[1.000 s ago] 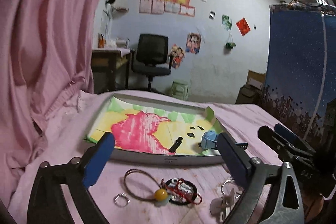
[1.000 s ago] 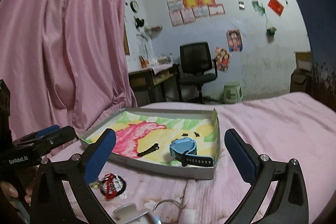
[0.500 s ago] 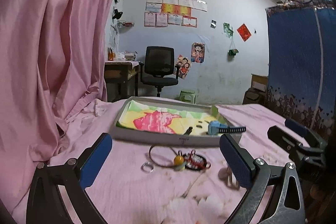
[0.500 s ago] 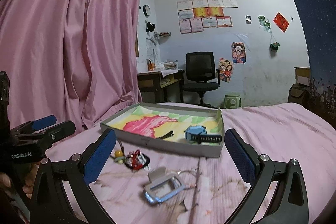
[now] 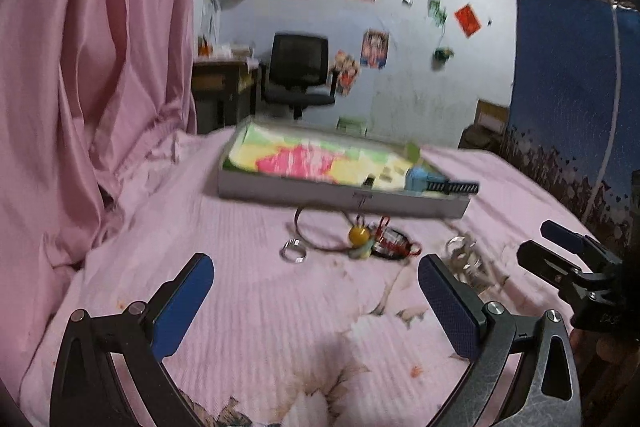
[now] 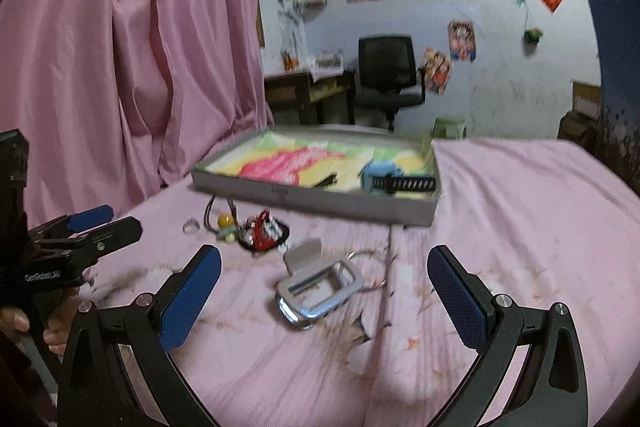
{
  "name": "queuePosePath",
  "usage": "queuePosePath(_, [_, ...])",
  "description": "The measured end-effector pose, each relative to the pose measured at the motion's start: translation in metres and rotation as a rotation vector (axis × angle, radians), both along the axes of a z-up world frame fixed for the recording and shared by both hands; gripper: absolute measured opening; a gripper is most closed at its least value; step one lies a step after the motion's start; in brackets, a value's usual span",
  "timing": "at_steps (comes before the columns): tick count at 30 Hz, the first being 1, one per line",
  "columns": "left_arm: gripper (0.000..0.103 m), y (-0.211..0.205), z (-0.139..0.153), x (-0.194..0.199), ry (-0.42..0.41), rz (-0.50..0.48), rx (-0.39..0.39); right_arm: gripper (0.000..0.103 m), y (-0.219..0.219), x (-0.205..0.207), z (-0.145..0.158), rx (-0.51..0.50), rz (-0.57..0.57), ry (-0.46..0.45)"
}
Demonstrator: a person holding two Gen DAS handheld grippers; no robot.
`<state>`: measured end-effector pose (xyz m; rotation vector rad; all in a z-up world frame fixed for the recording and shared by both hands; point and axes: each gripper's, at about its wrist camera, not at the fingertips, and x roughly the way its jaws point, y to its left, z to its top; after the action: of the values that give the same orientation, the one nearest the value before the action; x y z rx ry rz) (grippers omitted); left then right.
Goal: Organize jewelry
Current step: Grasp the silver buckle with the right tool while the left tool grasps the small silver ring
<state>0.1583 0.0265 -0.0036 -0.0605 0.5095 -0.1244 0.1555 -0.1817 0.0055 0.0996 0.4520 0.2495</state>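
Both grippers spread and empty, drawn back from the tray

Left gripper [image 5: 316, 291] and right gripper [image 6: 324, 283] — jaws wide apart, farther from the tray [image 6: 304, 197] than half a second ago. Silver clasp [image 6: 318, 285] between right fingers; silver ring [image 5: 294, 251], yellow-bead cord [image 5: 358, 235], red charm [image 6: 262, 229] loose on pink bedspread [image 5: 280, 307]. At 12 o'clock, tray holds blue watch [image 6: 382, 179] — unmoved.

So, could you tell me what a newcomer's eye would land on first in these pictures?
Probably the shallow box with its bright pink-and-yellow lining, lying on the pink bedspread with a blue watch at its right end. In front of it, loose trinkets lie scattered: a small ring, a yellow-bead charm and a silver clip.
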Motion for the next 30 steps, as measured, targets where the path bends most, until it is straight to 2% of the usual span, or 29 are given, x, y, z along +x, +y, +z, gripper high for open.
queuePosePath(5, [0.103, 0.009, -0.013, 0.022, 0.111, 0.019, -0.015, 0.101, 0.008, 0.021, -0.016, -0.016, 0.043, 0.134])
queuePosePath(8, [0.101, 0.014, -0.019, 0.036, 0.154, 0.017, -0.034, 0.093, 0.014, 0.029, -0.025, -0.019, 0.061, 0.190])
queuePosePath(12, [0.083, 0.012, -0.028, 0.054, 0.222, -0.004, -0.042, 0.076, 0.019, 0.042, -0.036, -0.005, 0.067, 0.259])
queuePosePath(19, [0.066, 0.003, -0.033, 0.078, 0.275, -0.043, 0.001, 0.066, 0.020, 0.059, -0.049, 0.071, 0.071, 0.333])
queuePosePath(23, [0.055, -0.002, -0.036, 0.085, 0.293, -0.063, 0.014, 0.057, 0.028, 0.064, -0.053, 0.074, 0.087, 0.347])
queuePosePath(30, [0.026, -0.004, -0.039, 0.083, 0.292, -0.092, 0.006, 0.050, 0.037, 0.063, -0.051, 0.058, 0.114, 0.328])
